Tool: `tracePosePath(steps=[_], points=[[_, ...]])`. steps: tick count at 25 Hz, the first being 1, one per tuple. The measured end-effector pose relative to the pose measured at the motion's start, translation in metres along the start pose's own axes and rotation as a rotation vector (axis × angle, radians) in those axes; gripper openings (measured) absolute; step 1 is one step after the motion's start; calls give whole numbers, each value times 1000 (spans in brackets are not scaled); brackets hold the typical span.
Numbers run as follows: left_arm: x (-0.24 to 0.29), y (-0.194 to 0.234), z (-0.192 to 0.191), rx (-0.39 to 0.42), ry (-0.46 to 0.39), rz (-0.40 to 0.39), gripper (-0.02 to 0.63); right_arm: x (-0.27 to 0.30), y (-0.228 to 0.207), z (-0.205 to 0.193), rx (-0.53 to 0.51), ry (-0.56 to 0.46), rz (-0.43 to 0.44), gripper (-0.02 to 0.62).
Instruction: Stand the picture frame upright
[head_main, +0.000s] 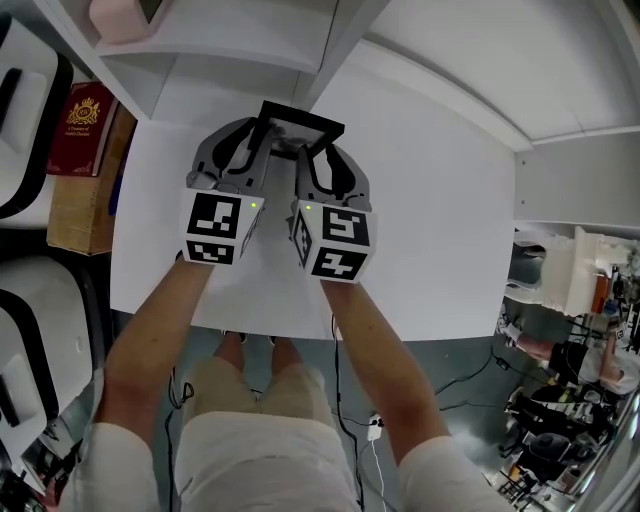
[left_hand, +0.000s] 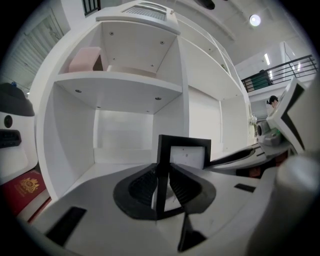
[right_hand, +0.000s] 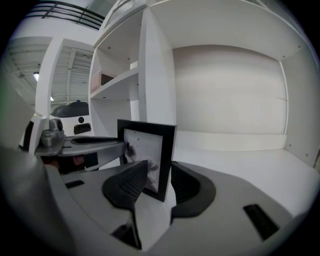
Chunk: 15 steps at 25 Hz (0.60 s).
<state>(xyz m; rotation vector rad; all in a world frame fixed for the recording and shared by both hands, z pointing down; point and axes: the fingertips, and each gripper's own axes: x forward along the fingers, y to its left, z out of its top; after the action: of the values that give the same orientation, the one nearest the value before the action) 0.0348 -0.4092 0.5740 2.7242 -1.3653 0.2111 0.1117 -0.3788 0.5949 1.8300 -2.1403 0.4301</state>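
A person seated at a white table (head_main: 440, 230) holds a black picture frame (head_main: 305, 119) upright between two hand-held grippers, just in front of a white shelf unit (head_main: 200, 55) that stands on the tabletop. The left gripper (left_hand: 161, 187) is nearly closed, its jaws pinched on the frame's thin left edge, which shows edge-on in the left gripper view. The right gripper (right_hand: 159, 182) stands wider, its jaws closed across the frame's right side, one pad against the glazed front and the other against the back. Both grippers reach in from the table's near side, side by side, their marker cubes close together. At the table's left edge, a red book (head_main: 85, 130) rests on a cardboard box (head_main: 80, 215).
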Motion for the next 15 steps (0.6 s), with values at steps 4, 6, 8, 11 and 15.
tracePosePath(steps=[4,6,8,11,15], points=[[3,4,-8,-10,22,0,87,4,2,0,-12,11,4,156],[3,5,-7,-7,23,0,87,5,2,0,-12,15,8,156],[3,4,-7,-1,25,1,87,4,2,0,-14,20,12,161],[3,4,-7,-18,29,-1,87,4,3,-1,-13,28,18,173],[2,3,-7,-20,38,-9,87,3,3,0,-4,29,15,173]])
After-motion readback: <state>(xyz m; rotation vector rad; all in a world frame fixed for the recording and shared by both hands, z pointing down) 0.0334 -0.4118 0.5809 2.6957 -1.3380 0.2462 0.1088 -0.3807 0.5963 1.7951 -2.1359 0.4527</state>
